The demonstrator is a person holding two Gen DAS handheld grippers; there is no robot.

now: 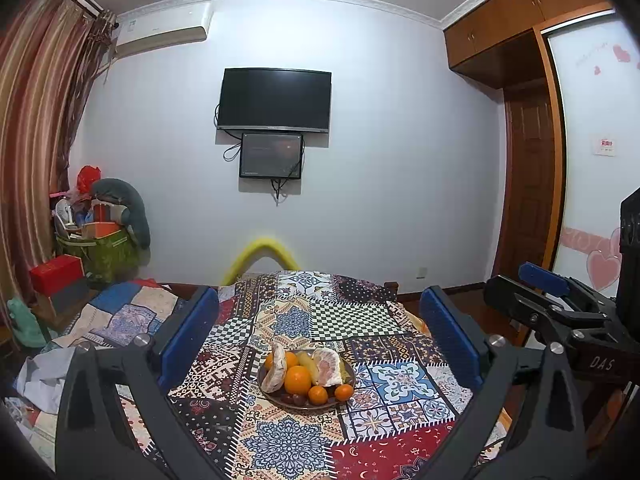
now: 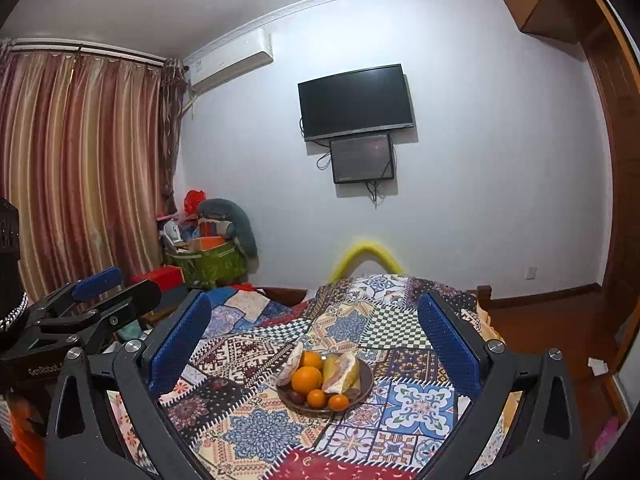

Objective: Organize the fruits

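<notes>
A brown plate (image 1: 348, 366) (image 2: 366, 376) sits on a patchwork cloth. It holds a big orange (image 1: 298, 380) (image 2: 307, 379), smaller oranges (image 1: 318, 395) (image 2: 317, 398), peeled pomelo pieces (image 1: 328, 366) (image 2: 344, 372) and dark fruit (image 1: 298, 400). My left gripper (image 1: 318, 334) hangs open above and before the plate, nothing between its blue pads (image 1: 188, 332). My right gripper (image 2: 316, 336) is open too, with the plate between its fingers (image 2: 448, 344) further off. In the left wrist view the right gripper (image 1: 536, 292) shows at the right edge; in the right wrist view the left gripper (image 2: 108, 292) shows at the left.
The patchwork cloth (image 1: 288, 440) covers a bed or table that ends near a yellow curved bar (image 1: 264, 256). Boxes and bags (image 1: 100, 240) pile up at the left by striped curtains (image 2: 80, 160). A television (image 1: 274, 100) hangs on the far wall. Wooden wardrobe (image 1: 520, 120) stands right.
</notes>
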